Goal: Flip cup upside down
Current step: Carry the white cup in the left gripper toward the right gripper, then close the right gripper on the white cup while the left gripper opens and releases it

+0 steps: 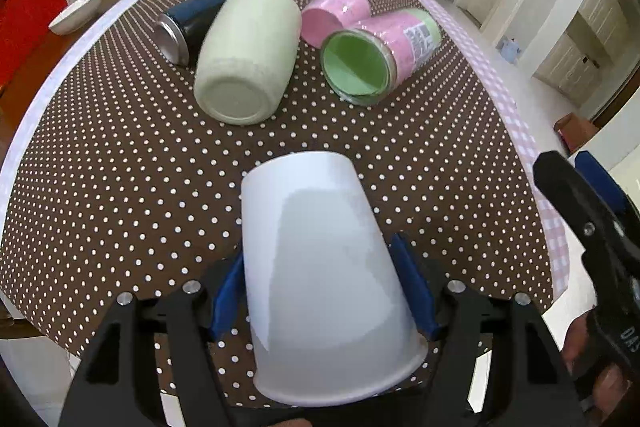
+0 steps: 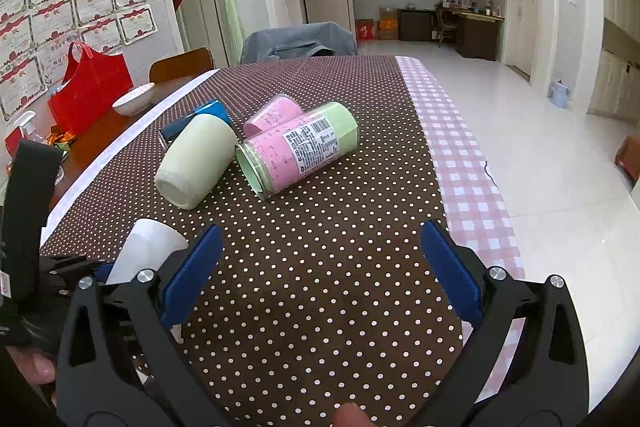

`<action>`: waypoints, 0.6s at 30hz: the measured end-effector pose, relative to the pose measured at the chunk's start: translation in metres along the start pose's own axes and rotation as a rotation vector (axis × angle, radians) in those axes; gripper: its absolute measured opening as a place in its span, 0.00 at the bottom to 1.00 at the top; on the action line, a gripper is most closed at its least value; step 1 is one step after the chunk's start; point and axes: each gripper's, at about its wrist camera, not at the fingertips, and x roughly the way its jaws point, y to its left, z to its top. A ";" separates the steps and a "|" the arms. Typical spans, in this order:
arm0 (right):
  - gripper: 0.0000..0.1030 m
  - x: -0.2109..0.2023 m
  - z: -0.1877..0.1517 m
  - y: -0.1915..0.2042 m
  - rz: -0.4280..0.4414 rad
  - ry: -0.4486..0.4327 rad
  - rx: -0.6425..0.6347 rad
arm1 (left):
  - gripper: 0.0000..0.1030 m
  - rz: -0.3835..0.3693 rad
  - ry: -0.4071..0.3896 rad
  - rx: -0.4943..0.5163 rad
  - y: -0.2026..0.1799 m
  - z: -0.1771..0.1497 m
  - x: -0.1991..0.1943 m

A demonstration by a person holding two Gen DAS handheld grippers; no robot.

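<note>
A white paper cup (image 1: 320, 267) is between the blue pads of my left gripper (image 1: 320, 283), which is shut on it. The cup's closed base points away and its wide rim faces the camera, tilted over the dotted tablecloth (image 1: 120, 187). The cup also shows at the lower left of the right wrist view (image 2: 148, 247). My right gripper (image 2: 320, 267) is open and empty above the cloth, to the right of the cup. Part of it shows at the right edge of the left wrist view (image 1: 592, 227).
Lying on the cloth further back: a pale green cup (image 1: 248, 55), a dark blue can (image 1: 192, 23), a pink cup (image 1: 332, 13) and a pink-and-green jar (image 1: 380, 55). A white bowl (image 2: 134, 99) and a red bag (image 2: 90, 93) sit at the left. The table edge with checked cloth (image 2: 460, 155) runs on the right.
</note>
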 end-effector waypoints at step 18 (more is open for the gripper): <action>0.94 -0.005 0.004 0.008 0.030 0.000 -0.005 | 0.79 0.048 -0.120 0.027 0.007 -0.004 -0.036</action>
